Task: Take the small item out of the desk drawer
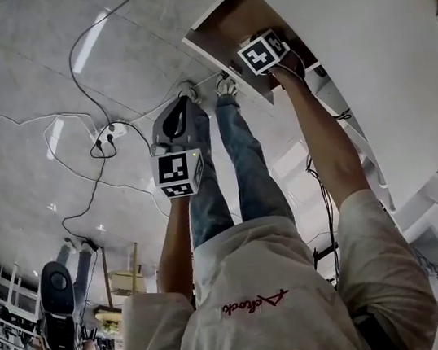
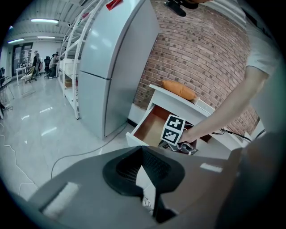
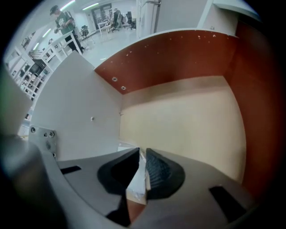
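Note:
The white desk has its drawer pulled out, brown inside. My right gripper reaches straight down into it, the marker cube hiding the jaws in the head view. In the right gripper view the right gripper stands at the drawer's near left corner over the pale bottom. A small white item fills the narrow gap between its pads. My left gripper hangs over the floor, away from the drawer, fingertips together and holding nothing. The left gripper view looks past the left gripper at the open drawer.
An orange object lies on the desk top against the brick wall. A tall grey cabinet stands left of the desk. Cables and a power strip cross the glossy floor. My legs and shoes stand before the drawer.

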`<action>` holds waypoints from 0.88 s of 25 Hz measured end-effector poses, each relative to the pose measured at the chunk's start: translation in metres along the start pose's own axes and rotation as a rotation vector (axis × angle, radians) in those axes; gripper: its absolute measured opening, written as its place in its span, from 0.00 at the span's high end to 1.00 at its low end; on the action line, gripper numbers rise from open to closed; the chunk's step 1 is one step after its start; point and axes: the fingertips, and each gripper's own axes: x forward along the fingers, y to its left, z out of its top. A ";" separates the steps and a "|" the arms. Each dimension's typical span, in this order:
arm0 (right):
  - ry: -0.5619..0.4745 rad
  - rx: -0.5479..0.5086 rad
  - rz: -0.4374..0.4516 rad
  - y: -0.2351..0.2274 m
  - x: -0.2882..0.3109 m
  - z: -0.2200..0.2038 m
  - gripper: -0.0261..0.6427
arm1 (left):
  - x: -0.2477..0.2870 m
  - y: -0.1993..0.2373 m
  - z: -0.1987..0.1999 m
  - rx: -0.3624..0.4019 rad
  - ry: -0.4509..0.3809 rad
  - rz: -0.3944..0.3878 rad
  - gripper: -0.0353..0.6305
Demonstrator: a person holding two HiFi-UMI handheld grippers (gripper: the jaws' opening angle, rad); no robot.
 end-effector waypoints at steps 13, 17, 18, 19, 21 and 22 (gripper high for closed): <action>-0.136 0.051 -0.032 0.004 -0.041 0.014 0.93 | -0.001 -0.003 0.016 0.024 -0.015 -0.020 0.94; -0.214 0.058 -0.055 0.009 -0.060 0.015 0.93 | -0.006 -0.006 0.026 0.031 -0.034 -0.017 0.93; -0.233 0.060 -0.062 0.009 -0.066 0.016 0.93 | -0.007 -0.007 0.028 0.034 -0.038 -0.016 0.94; -0.251 0.062 -0.069 0.010 -0.072 0.016 0.93 | -0.008 -0.008 0.030 0.037 -0.042 -0.016 0.93; -0.283 0.069 -0.081 0.011 -0.084 0.015 0.93 | -0.009 -0.011 0.033 0.043 -0.049 -0.017 0.94; -0.299 0.077 -0.084 0.012 -0.090 0.014 0.93 | -0.010 -0.012 0.034 0.047 -0.052 -0.018 0.94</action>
